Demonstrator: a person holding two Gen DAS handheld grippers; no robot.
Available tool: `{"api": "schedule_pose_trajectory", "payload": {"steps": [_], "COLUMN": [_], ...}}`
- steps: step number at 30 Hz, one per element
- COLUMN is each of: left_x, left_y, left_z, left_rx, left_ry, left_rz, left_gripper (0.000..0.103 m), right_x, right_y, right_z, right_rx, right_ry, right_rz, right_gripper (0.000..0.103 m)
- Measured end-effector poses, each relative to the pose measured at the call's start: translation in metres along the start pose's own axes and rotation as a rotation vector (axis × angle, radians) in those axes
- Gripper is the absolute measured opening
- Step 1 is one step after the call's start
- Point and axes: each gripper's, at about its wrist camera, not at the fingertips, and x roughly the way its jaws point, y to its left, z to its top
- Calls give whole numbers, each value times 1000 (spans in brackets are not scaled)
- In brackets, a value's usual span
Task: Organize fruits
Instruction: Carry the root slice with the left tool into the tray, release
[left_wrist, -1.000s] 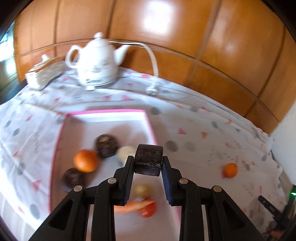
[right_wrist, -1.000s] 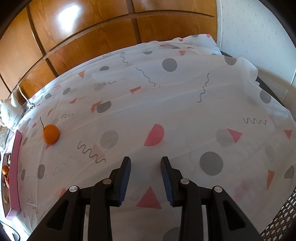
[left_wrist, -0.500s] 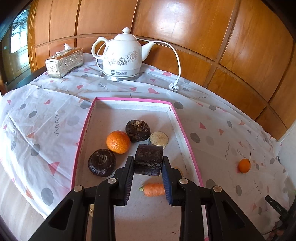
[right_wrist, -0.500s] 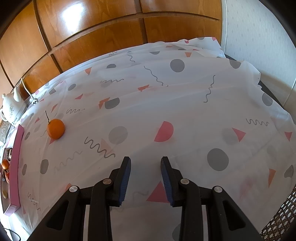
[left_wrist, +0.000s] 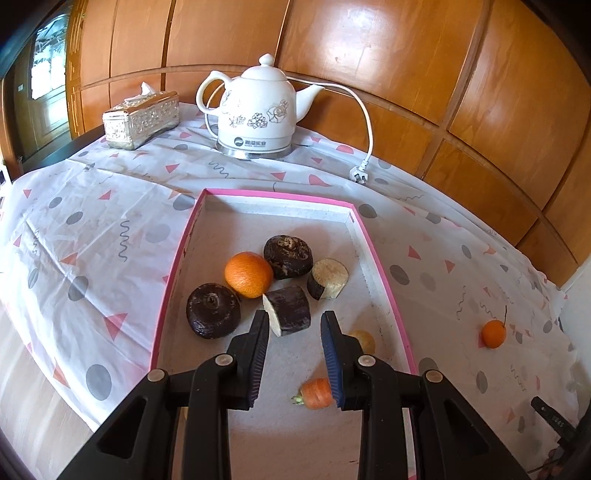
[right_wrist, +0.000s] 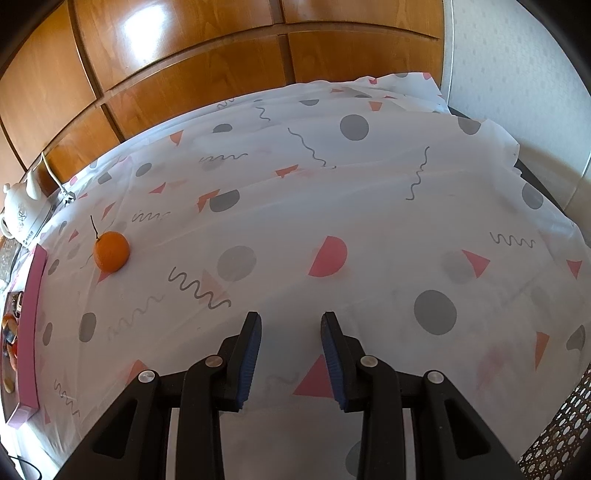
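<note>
Orange (left_wrist: 248, 274) and dark bulbs (left_wrist: 213, 310) crowd the cut chunk (left_wrist: 290, 310) beyond released left fingers (left_wrist: 258, 354); right fingers (right_wrist: 251, 354) gape empty.

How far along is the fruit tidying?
Mostly done: an orange, dark round pieces and a carrot lie in the pink tray. The left gripper and right gripper hold nothing; a dark cut piece lies at the left one's tips. Left: one small orange on the tablecloth.

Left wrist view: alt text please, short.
Pink-rimmed white tray on a patterned tablecloth holding an orange, two dark round roots, two cut dark chunks and a carrot stub, with the left gripper, fingers apart, by the nearer chunk. White ceramic kettle and silver tissue box stand behind; a small stemmed orange lies outside the tray.
</note>
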Motion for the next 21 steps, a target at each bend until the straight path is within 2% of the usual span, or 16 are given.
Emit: {"api": "schedule_pose_trajectory", "payload": {"steps": [5,9,21], "left_x": [-1,-6,-17], "left_y": [1,3,3], "left_z": [-3,-5,-16], "left_rx": [-7,-17,-21], "left_ry": [4,-4,-3], "left_rz": [4,4,-6], "left_gripper": [32,44,56], "right_x": [0,0,-1], "right_y": [0,1,6], "right_z": [0,-1,-4], "right_rx": [1,-1,-15], "right_ry": [-1,-2,3], "right_rz": [-2,0,21], "right_gripper": [34,34,34]}}
